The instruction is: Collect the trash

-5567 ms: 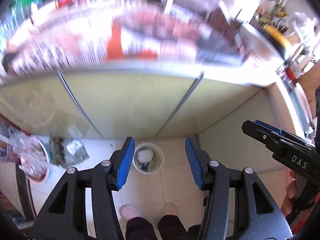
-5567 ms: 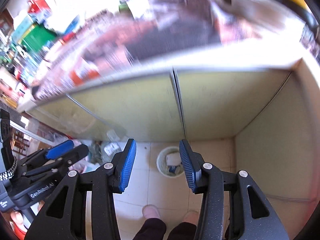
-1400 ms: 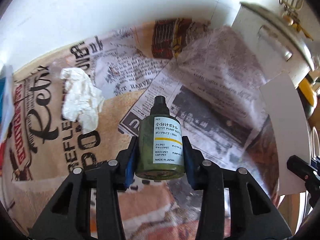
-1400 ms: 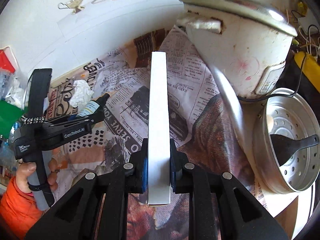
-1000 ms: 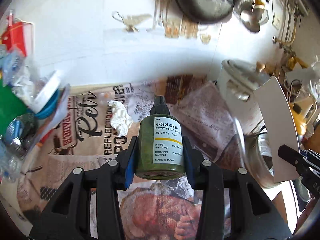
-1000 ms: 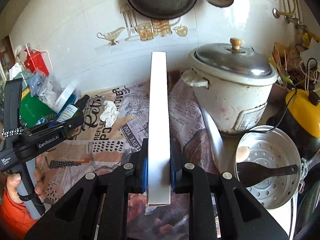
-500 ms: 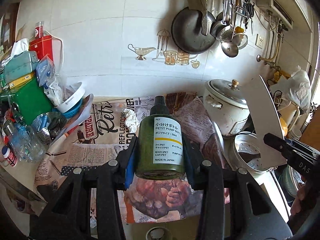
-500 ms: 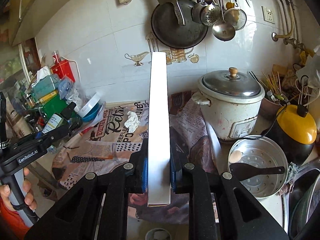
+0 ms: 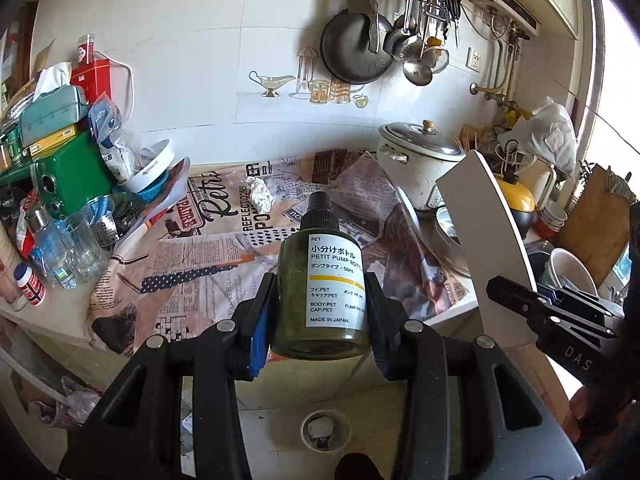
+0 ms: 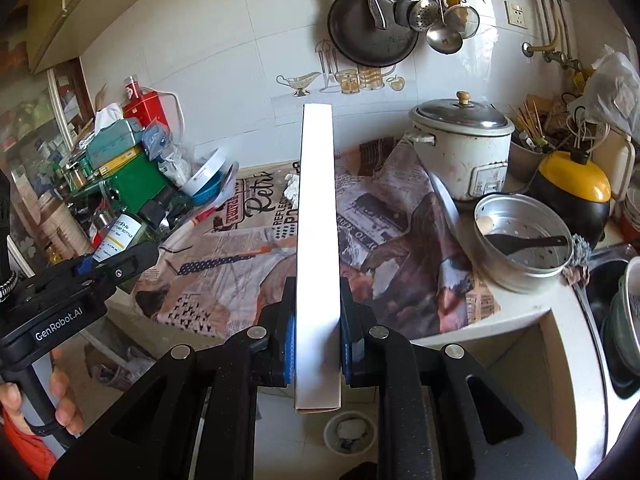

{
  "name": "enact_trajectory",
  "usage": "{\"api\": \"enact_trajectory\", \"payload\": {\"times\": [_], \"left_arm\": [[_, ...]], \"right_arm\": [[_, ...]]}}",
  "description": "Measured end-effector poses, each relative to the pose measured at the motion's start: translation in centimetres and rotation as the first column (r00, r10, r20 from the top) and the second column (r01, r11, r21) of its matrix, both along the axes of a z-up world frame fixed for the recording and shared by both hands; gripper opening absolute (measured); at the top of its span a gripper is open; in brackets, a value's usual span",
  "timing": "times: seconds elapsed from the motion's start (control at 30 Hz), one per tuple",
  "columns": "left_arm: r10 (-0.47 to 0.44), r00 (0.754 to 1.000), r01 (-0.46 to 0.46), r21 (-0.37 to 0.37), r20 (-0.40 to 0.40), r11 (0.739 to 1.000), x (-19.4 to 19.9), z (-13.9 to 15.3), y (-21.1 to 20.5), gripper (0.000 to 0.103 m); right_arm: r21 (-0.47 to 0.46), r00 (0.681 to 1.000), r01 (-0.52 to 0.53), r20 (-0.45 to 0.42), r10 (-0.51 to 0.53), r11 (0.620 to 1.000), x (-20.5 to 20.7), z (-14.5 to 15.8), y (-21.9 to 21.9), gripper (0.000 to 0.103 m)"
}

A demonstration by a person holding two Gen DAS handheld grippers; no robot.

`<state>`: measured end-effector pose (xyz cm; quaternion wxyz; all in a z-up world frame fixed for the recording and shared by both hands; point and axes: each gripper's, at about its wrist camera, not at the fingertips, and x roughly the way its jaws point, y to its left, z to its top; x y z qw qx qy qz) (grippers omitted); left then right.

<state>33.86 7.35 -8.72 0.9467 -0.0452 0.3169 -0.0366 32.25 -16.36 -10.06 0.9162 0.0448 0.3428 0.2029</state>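
Note:
My left gripper (image 9: 318, 312) is shut on a small green pump bottle (image 9: 320, 280) with a white label and black cap, held upright in front of the counter. It also shows in the right wrist view (image 10: 120, 236). My right gripper (image 10: 318, 332) is shut on a long flat white box (image 10: 317, 240), seen edge-on; the box also shows in the left wrist view (image 9: 488, 240). A small round bin (image 9: 325, 429) stands on the floor below both grippers, also in the right wrist view (image 10: 350, 432). A crumpled white tissue (image 9: 262, 194) lies on the newspaper-covered counter (image 9: 200, 248).
A white rice cooker (image 10: 460, 152), a metal steamer pot (image 10: 520, 240) with a black spoon, and a yellow-black kettle (image 10: 576, 188) stand at the right. Boxes, jars and glasses (image 9: 68, 184) crowd the counter's left end. Pans and ladles (image 9: 380, 40) hang on the wall.
Both grippers have pulled back and away from the counter with the bottle and the box held. The counter edge, the floor and the bin have come into view below.

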Motion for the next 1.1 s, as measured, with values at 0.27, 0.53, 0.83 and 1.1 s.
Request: {"api": "enact_trajectory", "payload": {"times": [0.27,0.53,0.83,1.1], "left_arm": [[-0.054,0.997,0.054,-0.002,-0.054,0.999,-4.4,-0.9,0.4,0.041],[-0.042,0.985,0.036,-0.043,-0.166,0.998,-5.3,-5.1,0.0,0.041],[0.005,0.942,-0.02,-0.041,-0.335,0.999,-3.6,-15.0,-2.5,0.041],[0.08,0.882,-0.135,-0.086,-0.465,0.987,-2.3,-28.3,-3.4,0.041]], "right_arm": [[-0.008,0.999,0.02,-0.041,-0.02,1.0,-5.5,-0.1,1.3,0.016],[-0.046,0.992,-0.005,-0.127,-0.001,0.999,-6.6,-3.0,1.6,0.016],[-0.048,0.955,-0.071,-0.291,0.054,0.996,-5.1,-11.3,-0.3,0.016],[-0.114,0.894,-0.16,-0.437,0.095,0.981,-2.8,-23.7,-0.6,0.016]]}}
